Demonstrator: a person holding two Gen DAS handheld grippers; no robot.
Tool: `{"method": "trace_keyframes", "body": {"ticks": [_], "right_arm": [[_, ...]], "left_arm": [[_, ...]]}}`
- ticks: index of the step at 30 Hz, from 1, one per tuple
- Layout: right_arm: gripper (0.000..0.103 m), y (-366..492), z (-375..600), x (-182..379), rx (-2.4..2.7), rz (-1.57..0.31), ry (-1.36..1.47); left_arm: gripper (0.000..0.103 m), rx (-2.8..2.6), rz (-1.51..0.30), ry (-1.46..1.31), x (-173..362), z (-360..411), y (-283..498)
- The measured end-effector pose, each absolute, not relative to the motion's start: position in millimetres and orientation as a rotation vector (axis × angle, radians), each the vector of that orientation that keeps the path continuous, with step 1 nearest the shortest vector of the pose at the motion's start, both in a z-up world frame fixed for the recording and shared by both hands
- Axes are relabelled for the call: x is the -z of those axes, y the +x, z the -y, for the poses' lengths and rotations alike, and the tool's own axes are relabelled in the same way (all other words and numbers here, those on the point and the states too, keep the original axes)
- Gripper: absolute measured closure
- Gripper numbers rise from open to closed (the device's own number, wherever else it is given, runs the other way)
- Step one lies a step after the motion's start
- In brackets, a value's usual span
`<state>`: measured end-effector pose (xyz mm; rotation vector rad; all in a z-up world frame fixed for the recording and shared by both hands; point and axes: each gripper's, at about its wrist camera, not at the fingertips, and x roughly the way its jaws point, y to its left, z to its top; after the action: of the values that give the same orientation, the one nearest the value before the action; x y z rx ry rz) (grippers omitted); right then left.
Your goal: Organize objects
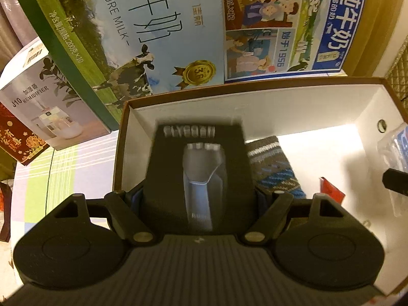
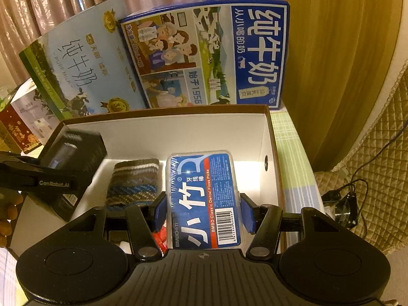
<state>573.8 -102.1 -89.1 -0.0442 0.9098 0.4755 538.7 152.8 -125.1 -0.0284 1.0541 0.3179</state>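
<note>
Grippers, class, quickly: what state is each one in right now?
Left gripper: closed on the black shaver box.
Right gripper: closed on the floss picks box.

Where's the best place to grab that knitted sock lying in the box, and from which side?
From above, across its narrow width at the striped cuff end. The knitted sock lies flat on the box floor between the black shaver box and floss picks pack, so side access looks blocked.

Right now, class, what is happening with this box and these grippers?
A person is packing an open cardboard box. The left gripper holds a black shaver box over its left end. The right gripper holds a floss pick pack over its right side. A knitted sock already lies inside.
</note>
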Motion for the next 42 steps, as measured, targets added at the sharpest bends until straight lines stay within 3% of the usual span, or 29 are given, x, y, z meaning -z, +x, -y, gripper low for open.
{"method": "trace_keyframes", "body": {"ticks": [3,22,23,25,26,42], "right_arm": [[0.048,578,102,90,-0.471,-0.91,-0.044],[0.047,596,91,101,-0.432,-0.871,-0.097],[0.046,596,92,100,-0.427,-0.852,-0.098],[0.027,595,96,95,-0.425,-0.822,-0.086],[0.024,594,98,92,-0.428,-0.811,-0.072],[0.007,553,123,69,-0.517,-0.849,0.012]], "left_arm": [[0.029,-0.327,-1.049,-0.025,127,-155,541],[0.022,-0.276,-1.039,-0.025,121,-161,534],[0.021,-0.273,-1.037,-0.026,121,-161,533],[0.018,-0.269,-1.033,-0.032,119,-161,530],[0.018,-0.264,-1.028,-0.035,118,-162,529],[0.01,-0.206,-0.984,-0.065,93,-152,492]]}}
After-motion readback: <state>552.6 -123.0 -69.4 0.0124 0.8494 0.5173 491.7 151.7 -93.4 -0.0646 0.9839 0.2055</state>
